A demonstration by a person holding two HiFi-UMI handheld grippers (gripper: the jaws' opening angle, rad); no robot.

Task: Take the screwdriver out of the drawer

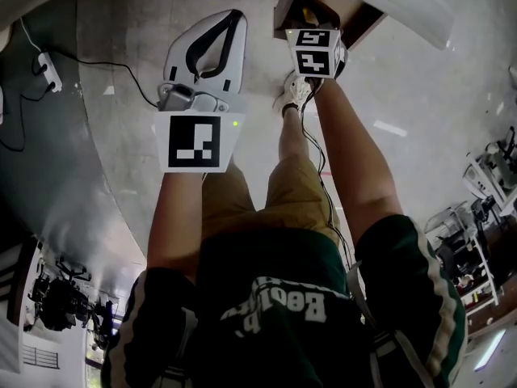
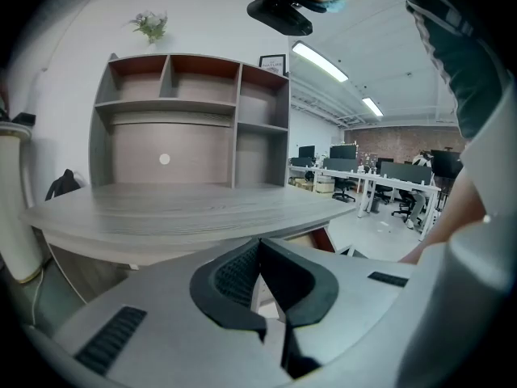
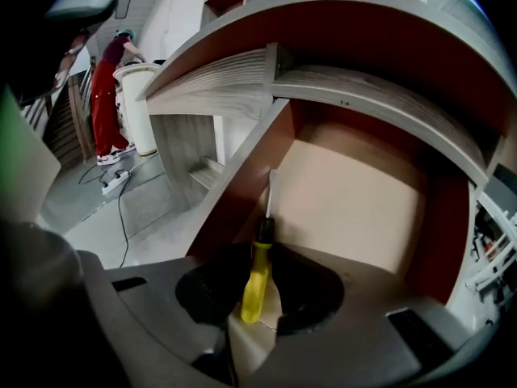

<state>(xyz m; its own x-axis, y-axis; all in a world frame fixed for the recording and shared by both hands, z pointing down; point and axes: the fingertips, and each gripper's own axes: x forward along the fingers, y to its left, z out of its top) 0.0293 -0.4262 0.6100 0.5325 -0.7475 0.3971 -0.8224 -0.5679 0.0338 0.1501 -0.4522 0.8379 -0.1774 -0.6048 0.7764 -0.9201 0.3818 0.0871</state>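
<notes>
Screwdriver [image 3: 257, 273] lies in the open drawer [image 3: 355, 192] against its nine o'clock wall, shaft toward twelve. The right hand-held gripper [image 3: 260, 259] is clamped on its yellow handle. It looks light, stiff and likely slick, so mid-handle seems the soundest hold. The left hand-held gripper [image 2: 258, 245] has its jaws together, empty.

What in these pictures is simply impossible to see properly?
- Right gripper view: the screwdriver tip is too small and blurred to tell its type. The right gripper body covers the near floor of the drawer.
- Head view: the marker cube hides the right gripper's fingers and most of the drawer's inside.
- Left gripper view: the left gripper body blocks nearly all of the drawer, and no screwdriver shows.
</notes>
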